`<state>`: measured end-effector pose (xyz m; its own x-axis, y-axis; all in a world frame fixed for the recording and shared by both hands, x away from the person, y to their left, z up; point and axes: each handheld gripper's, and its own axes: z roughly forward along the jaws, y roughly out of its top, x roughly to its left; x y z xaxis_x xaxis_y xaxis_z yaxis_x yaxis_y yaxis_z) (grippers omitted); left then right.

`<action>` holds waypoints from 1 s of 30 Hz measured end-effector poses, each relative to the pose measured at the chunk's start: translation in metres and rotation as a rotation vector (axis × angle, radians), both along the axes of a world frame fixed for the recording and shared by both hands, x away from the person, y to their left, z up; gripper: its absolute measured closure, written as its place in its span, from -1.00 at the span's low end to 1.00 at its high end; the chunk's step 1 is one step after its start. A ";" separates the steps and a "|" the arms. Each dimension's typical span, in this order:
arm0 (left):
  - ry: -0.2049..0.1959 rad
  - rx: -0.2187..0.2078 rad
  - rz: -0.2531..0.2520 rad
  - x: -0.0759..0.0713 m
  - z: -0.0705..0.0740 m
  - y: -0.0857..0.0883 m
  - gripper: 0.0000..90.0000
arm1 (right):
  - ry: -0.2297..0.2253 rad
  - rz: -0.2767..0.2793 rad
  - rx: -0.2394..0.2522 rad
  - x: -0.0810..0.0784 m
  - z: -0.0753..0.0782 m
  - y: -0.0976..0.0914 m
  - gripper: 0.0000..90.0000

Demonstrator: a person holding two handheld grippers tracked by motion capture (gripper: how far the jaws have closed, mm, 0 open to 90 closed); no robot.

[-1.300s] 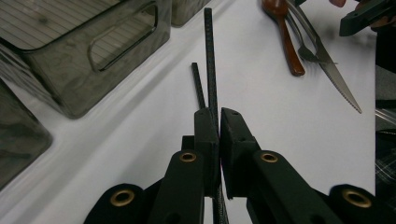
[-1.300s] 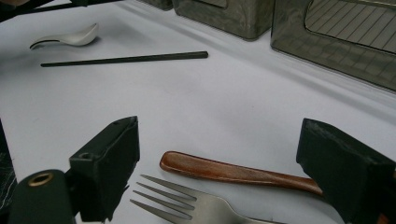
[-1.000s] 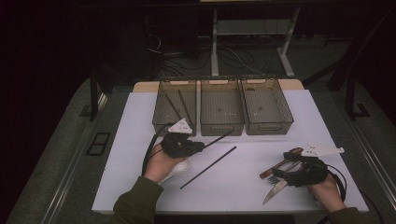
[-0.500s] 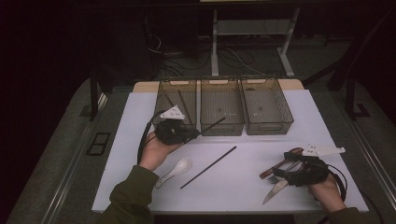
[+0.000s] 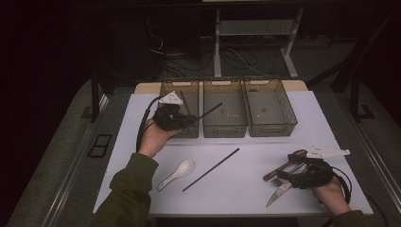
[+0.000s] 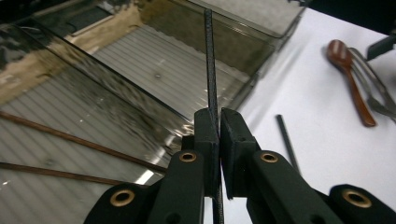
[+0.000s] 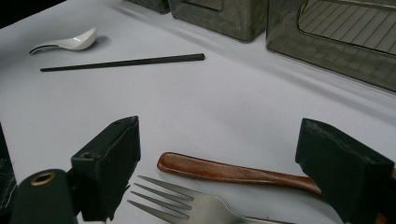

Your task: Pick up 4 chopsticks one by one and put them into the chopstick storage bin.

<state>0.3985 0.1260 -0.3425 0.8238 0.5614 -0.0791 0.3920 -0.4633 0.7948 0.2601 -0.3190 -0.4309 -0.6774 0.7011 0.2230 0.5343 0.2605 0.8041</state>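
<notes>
- Black chopstick (image 5: 204,113) is off the table now: your left gripper (image 6: 218,122) has carried it up from beside the spoon (image 5: 177,172) to the left bin (image 5: 182,90), so the drop is likely next.
- Your left jaws are shut tight on it; its long end juts past the fingers (image 6: 206,128) over the bins.
- Your right gripper (image 7: 217,161) hasn't moved, jaws wide and holding nothing, fork (image 7: 187,203) and wooden spoon (image 7: 233,171) between them.

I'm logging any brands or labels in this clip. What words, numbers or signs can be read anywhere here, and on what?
None: no readable text in any view.
The three clear bins, the white spoon, the black chopstick on the table, the fork and the wooden-handled spoon carry no print.
The left gripper and the right gripper show no markings.
</notes>
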 end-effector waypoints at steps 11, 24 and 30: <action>-0.028 -0.005 0.085 0.031 0.005 0.009 0.88 | 0.001 -0.001 0.002 0.000 0.000 0.000 -0.70; -0.045 0.035 0.203 0.065 0.003 0.021 0.88 | 0.006 -0.003 0.008 0.000 0.000 -0.001 -0.70; -0.036 0.043 0.285 0.077 -0.005 0.023 0.88 | 0.004 -0.003 0.009 0.000 0.000 -0.001 -0.70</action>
<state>0.4753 0.1486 -0.3478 0.6345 0.7726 -0.0232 0.4828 -0.3726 0.7925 0.2600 -0.3204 -0.4308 -0.6746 0.7009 0.2317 0.5381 0.2520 0.8043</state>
